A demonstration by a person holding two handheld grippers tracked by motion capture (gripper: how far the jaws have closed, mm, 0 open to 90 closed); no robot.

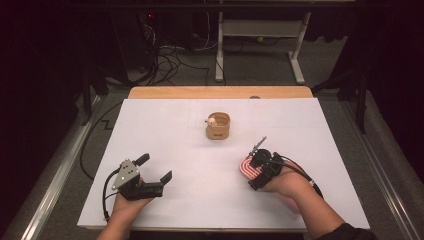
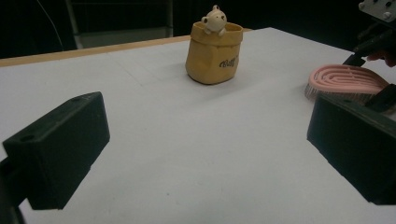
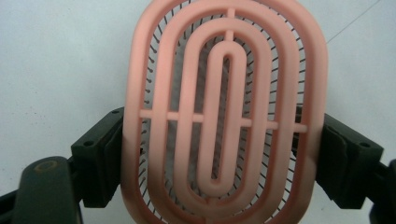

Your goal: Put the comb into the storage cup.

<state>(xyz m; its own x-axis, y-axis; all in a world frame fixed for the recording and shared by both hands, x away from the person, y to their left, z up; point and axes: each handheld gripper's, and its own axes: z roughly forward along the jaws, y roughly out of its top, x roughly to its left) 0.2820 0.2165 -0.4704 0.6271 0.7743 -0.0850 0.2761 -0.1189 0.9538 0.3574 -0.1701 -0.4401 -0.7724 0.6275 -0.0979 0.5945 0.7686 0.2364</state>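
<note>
The right gripper point(image 1: 256, 169) had the pink brush point(image 1: 247, 167) by its two long sides, one jaw pressed to each edge, low on the white table point(image 1: 200, 165) toward the person's right. From the right gripper view the hold looked deliberate: the brush point(image 3: 223, 112) lay back-up with its bristles pointing down at the table, and the jaws met it across the narrow way, probably because that was the only span they could close on. Gripped there, near the middle of its length, it seemed unlikely to swing or tip.

The left gripper point(image 1: 155, 169) held nothing. Its jaws stood wide apart, resting low at the person's left, well apart from the brush. It looked parked, out of the way yet ready to help.

Farther back, near the middle of the table, stood a small tan pot point(image 1: 218, 126), upright, with a little bear point(image 1: 212, 121) peeking over its rim. It sat well clear of both grippers, and I judged it the likely place for the brush, its open mouth facing up.
</note>
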